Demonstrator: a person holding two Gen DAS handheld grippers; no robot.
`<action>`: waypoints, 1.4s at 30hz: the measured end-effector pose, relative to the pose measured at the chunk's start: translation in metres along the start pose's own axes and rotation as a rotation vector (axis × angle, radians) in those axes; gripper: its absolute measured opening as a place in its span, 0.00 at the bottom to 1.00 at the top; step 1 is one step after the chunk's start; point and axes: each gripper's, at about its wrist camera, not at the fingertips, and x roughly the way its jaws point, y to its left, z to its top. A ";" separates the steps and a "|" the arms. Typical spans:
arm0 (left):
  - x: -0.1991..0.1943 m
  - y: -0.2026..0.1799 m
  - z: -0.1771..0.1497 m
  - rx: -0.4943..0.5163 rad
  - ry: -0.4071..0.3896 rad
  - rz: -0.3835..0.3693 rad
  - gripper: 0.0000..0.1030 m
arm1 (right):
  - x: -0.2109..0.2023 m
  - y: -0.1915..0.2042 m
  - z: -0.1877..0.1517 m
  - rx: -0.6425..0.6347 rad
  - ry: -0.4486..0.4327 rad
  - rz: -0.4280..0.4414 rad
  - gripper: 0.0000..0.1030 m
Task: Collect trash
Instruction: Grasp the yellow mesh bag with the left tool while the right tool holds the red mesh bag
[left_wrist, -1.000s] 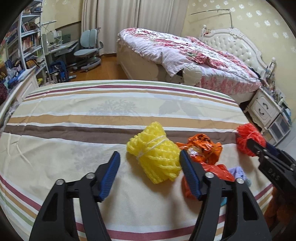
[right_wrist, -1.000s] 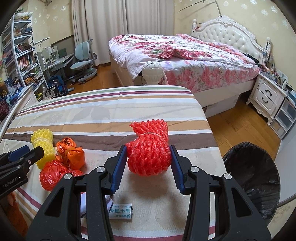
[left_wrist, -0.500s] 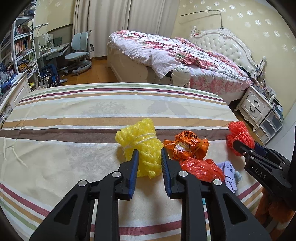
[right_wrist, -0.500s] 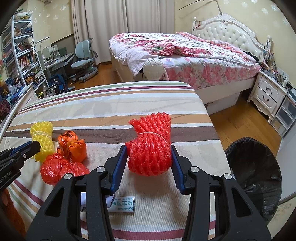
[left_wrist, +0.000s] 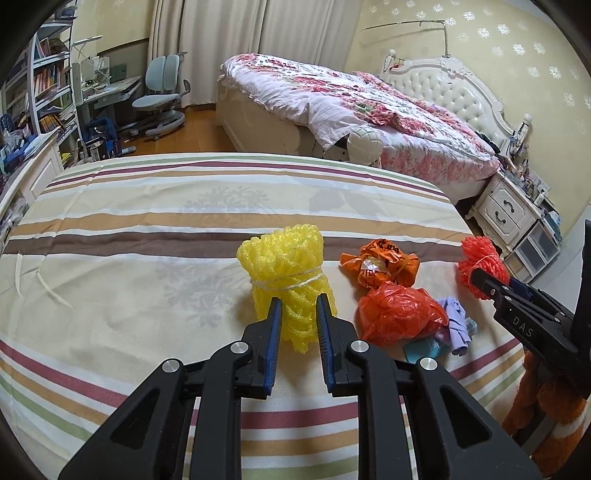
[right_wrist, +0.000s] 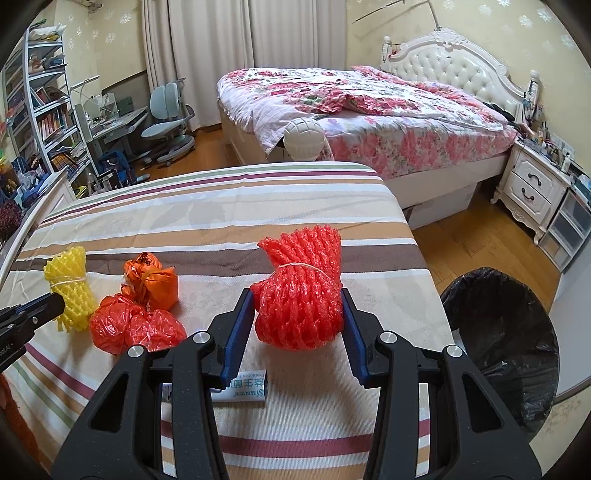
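Observation:
My left gripper (left_wrist: 298, 308) is shut on the lower end of a yellow foam-net bundle (left_wrist: 286, 273), which also shows in the right wrist view (right_wrist: 70, 288). My right gripper (right_wrist: 298, 308) is shut on a red foam-net bundle (right_wrist: 301, 291), seen from the left wrist view (left_wrist: 480, 267), held just above the striped tablecloth (right_wrist: 207, 221). An orange wrapper ball (left_wrist: 380, 266), a red plastic bag (left_wrist: 399, 314), a purple scrap (left_wrist: 456, 319) and a small packet (right_wrist: 245, 387) lie between the grippers.
A bin with a black liner (right_wrist: 506, 339) stands on the floor right of the table. A bed (right_wrist: 362, 103), nightstand (right_wrist: 535, 184), desk chair (right_wrist: 166, 114) and bookshelf (right_wrist: 40, 110) stand farther back. The table's right edge (right_wrist: 424, 258) is near the right gripper.
My left gripper closed from wide open onto the yellow bundle and has stood it more upright. My right gripper stayed shut on the red bundle and lifted it slightly.

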 end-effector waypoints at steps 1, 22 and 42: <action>0.001 0.001 0.000 -0.002 0.003 0.002 0.20 | 0.000 0.000 0.000 0.000 0.001 0.000 0.43; 0.033 0.011 0.016 -0.106 0.058 -0.014 0.63 | -0.003 0.005 -0.003 -0.004 0.012 0.005 0.43; 0.016 -0.006 0.008 -0.024 -0.018 0.009 0.40 | -0.003 0.006 0.000 0.014 -0.008 0.009 0.41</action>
